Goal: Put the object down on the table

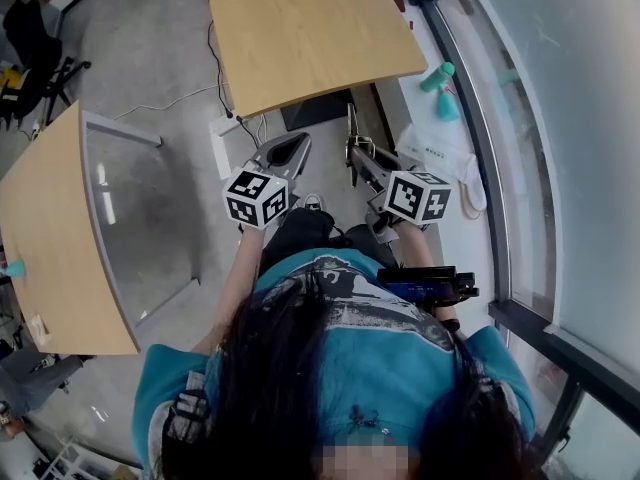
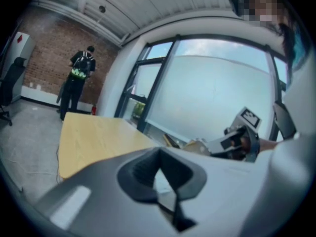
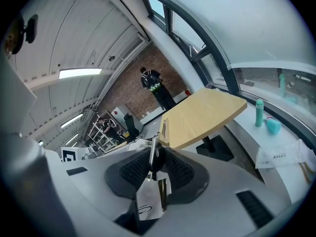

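Note:
My right gripper (image 1: 353, 156) (image 3: 156, 163) is shut on a thin metal tool (image 3: 157, 154) with a tan tip and a white tag. It holds the tool edge-on in the air. In the head view the tool (image 1: 350, 128) sticks up past the jaws, over the floor just short of the wooden table (image 1: 310, 33). The table (image 3: 207, 112) lies ahead and to the right of the tool in the right gripper view. My left gripper (image 1: 293, 148) (image 2: 165, 181) hangs beside it at the same height, jaws together at the tips with nothing between them.
A second wooden table (image 1: 50, 238) stands at the left. On the window ledge at the right are a teal bottle (image 1: 437, 76) and a white bag (image 1: 435, 148). Cables (image 1: 215, 68) run over the grey floor. A person (image 2: 79, 78) stands far off by the brick wall.

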